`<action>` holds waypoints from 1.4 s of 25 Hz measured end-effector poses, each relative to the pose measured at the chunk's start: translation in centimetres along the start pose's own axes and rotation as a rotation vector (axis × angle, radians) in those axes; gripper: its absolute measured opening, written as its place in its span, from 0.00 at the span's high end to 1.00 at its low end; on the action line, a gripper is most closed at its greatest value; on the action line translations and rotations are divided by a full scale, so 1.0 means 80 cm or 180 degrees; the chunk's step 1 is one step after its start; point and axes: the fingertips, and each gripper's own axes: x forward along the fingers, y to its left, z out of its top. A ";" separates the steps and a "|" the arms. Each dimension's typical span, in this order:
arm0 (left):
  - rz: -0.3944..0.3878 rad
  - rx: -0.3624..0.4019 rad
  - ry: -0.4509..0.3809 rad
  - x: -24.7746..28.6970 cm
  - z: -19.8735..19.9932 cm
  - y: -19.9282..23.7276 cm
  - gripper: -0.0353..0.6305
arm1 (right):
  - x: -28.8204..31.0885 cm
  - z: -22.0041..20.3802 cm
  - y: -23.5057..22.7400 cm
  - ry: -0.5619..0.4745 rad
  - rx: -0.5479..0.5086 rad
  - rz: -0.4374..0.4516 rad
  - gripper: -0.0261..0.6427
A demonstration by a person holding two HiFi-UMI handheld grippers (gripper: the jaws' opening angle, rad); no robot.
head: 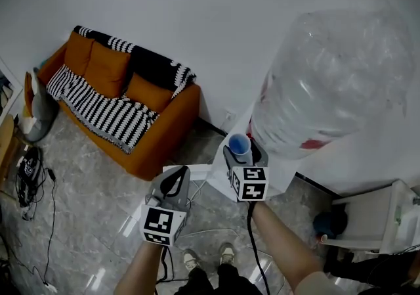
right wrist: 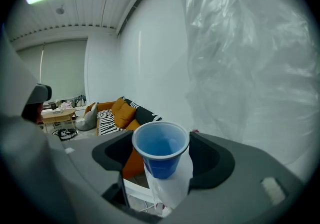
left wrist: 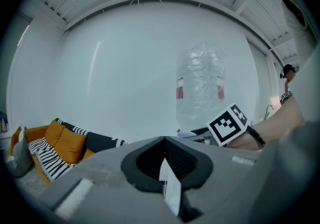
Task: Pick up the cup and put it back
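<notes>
A blue plastic cup (head: 239, 145) (right wrist: 160, 154) sits upright between the jaws of my right gripper (head: 240, 150) (right wrist: 161, 150), which press on its sides just under the rim. It hangs beside the big clear water bottle (head: 328, 83) (right wrist: 240, 58), over the white dispenser top (head: 279, 172). The cup looks empty. My left gripper (head: 177, 175) (left wrist: 165, 140) is lower and to the left, over the floor, jaws together with nothing between them. In the left gripper view the cup's rim (left wrist: 186, 134) shows next to the right gripper's marker cube (left wrist: 229, 124).
An orange sofa (head: 118, 90) with a striped throw stands against the wall at left. Cables and a dark device (head: 29, 169) lie on the marble floor. A white shelf unit (head: 377, 221) stands at lower right. The person's feet (head: 207, 259) are below.
</notes>
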 end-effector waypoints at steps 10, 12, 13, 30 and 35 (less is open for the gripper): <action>0.0002 -0.0096 0.0066 -0.007 -0.010 -0.005 0.94 | 0.011 -0.005 -0.008 -0.0052 0.0214 -0.0154 0.42; -0.0013 -0.0108 0.0079 -0.009 -0.011 -0.009 0.94 | 0.012 -0.006 -0.008 -0.0050 0.0306 -0.0080 0.39; -0.0018 -0.0107 0.0085 -0.011 -0.012 -0.011 0.94 | 0.012 -0.007 -0.007 -0.0046 0.0338 -0.0043 0.38; 0.0043 -0.0017 0.0065 -0.046 0.014 -0.018 0.94 | -0.064 0.033 0.021 -0.0156 0.0516 0.0262 0.36; 0.0035 0.0108 -0.0078 -0.067 0.048 -0.021 0.94 | -0.117 0.080 0.036 -0.0415 0.0332 0.0415 0.47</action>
